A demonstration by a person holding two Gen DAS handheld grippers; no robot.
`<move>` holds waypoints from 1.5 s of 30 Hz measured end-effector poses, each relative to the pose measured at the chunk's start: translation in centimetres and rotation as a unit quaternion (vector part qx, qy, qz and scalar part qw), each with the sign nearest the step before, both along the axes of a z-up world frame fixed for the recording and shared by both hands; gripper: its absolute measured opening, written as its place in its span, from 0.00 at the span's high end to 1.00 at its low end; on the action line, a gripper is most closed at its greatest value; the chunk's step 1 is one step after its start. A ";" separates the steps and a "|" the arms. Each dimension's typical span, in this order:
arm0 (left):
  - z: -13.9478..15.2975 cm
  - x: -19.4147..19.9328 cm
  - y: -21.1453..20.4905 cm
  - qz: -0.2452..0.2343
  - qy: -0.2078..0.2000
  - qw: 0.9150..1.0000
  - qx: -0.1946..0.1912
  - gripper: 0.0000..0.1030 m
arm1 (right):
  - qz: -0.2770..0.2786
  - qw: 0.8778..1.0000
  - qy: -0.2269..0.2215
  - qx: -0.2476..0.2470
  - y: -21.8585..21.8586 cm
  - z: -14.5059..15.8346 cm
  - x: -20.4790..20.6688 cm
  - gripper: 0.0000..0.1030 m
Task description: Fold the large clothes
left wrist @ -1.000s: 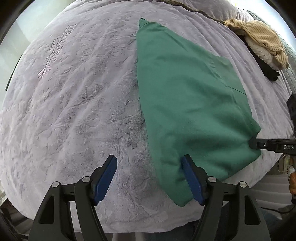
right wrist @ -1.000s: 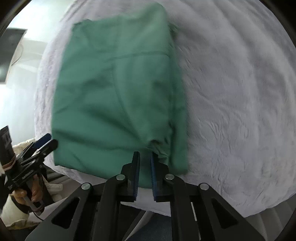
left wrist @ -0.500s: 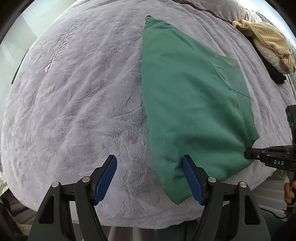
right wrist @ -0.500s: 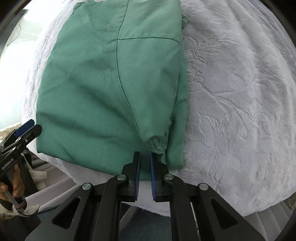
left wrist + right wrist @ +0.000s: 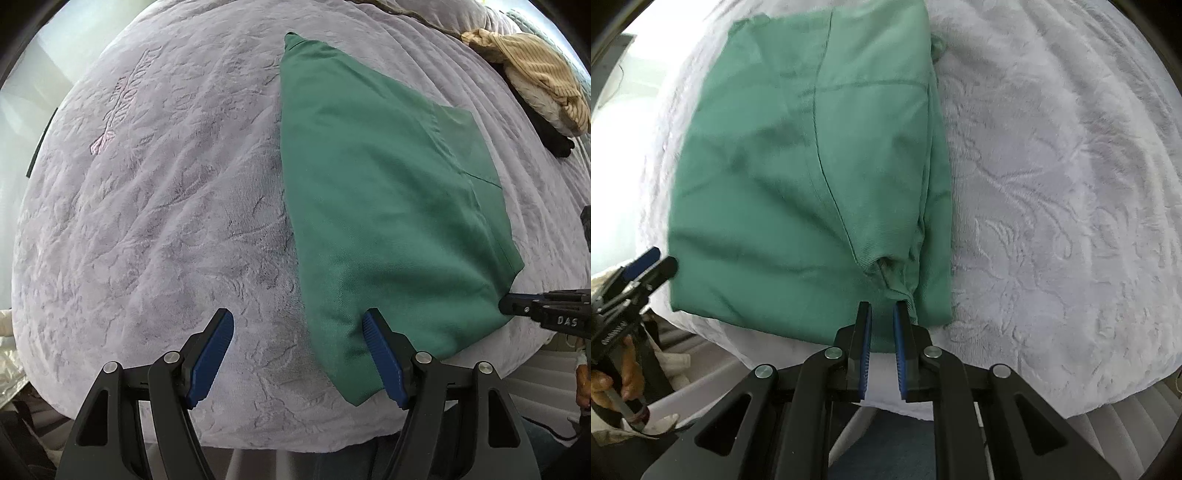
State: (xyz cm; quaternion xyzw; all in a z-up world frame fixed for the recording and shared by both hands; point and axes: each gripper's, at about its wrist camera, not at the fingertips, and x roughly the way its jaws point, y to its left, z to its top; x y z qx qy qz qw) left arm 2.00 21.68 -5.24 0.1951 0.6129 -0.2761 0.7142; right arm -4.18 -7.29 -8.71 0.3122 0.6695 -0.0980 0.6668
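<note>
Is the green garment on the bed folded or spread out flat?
Folded. The green garment lies as a compact rectangle on the lavender bedspread, with a doubled layer showing along its right edge and a bunched corner nearest the camera.

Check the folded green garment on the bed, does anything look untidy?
Mostly neat, but the green garment has a puckered, bunched corner at its near edge, just ahead of the right gripper, whose jaws are opening.

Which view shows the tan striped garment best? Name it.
Left wrist view: the tan striped garment lies heaped at the blanket's far right edge, beyond the green garment. The right wrist view shows none of it.
</note>
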 end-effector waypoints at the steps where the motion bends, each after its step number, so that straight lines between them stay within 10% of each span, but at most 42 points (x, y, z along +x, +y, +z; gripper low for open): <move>1: 0.1 0.1 0.0 -0.002 -0.001 1.000 0.001 0.29 | -0.005 1.000 -0.005 0.000 -0.3 0.4 0.0 0.87; 7: 0.8 1.0 0.1 0.003 -0.001 1.000 0.000 0.29 | -0.052 0.997 -0.056 -0.005 -2.0 3.4 0.0 0.49; 13: 2.0 2.1 0.1 0.016 -0.007 1.000 -0.009 0.29 | -0.089 0.995 -0.053 -0.002 -3.6 2.7 1.5 0.51; 15: 2.2 2.4 -0.1 0.018 -0.007 1.000 -0.008 0.29 | -0.080 0.996 -0.027 -0.012 -3.6 0.9 2.2 0.79; 22: 2.6 3.0 -0.5 0.033 -0.002 0.999 0.002 0.28 | -0.091 0.995 0.012 -0.026 -3.9 -2.7 2.6 0.78; 27: 2.8 2.6 -0.3 0.034 -0.006 0.999 -0.002 0.28 | -0.083 0.996 0.004 -0.023 -3.9 -1.3 2.0 0.77; 30: 2.8 2.5 -0.3 0.040 -0.008 0.999 -0.009 0.04 | -0.088 0.996 -0.006 -0.022 -4.3 0.1 1.6 0.74; 45: 2.7 1.6 -1.7 0.020 -0.013 1.000 0.001 0.03 | -0.118 0.993 -0.018 -0.024 -4.0 3.3 -1.6 0.74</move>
